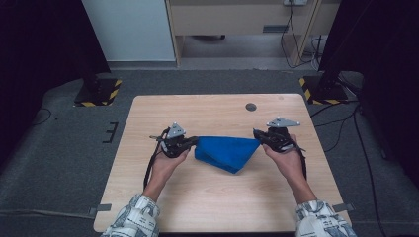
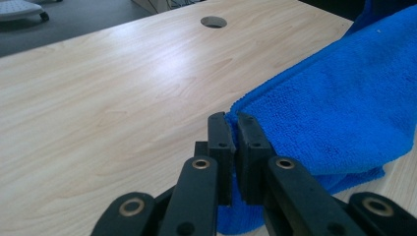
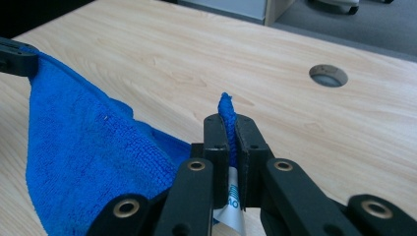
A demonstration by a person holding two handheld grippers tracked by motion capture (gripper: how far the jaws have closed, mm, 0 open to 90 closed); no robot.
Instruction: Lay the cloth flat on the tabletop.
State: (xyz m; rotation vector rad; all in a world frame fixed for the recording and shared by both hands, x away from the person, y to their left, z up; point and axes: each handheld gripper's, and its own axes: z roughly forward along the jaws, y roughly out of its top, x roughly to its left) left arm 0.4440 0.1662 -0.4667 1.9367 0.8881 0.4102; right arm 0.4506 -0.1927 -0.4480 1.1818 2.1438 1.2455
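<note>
I am holding the blue cloth [image 1: 227, 152] above the table [image 1: 207, 197] with both jaws clamped on its two corners; it is soft, light, and sagging between them.

I am looking down on a pale wooden table [image 1: 217, 197] with a round cable hole [image 1: 251, 106] near its far edge, light glancing off the grain. Grey carpet [image 1: 59, 148] is spreading around it. Two black stands on hazard-striped bases [image 1: 98, 92] are flanking a light wooden cabinet [image 1: 237, 19] beyond, cables [image 1: 341, 123] trailing right.
</note>
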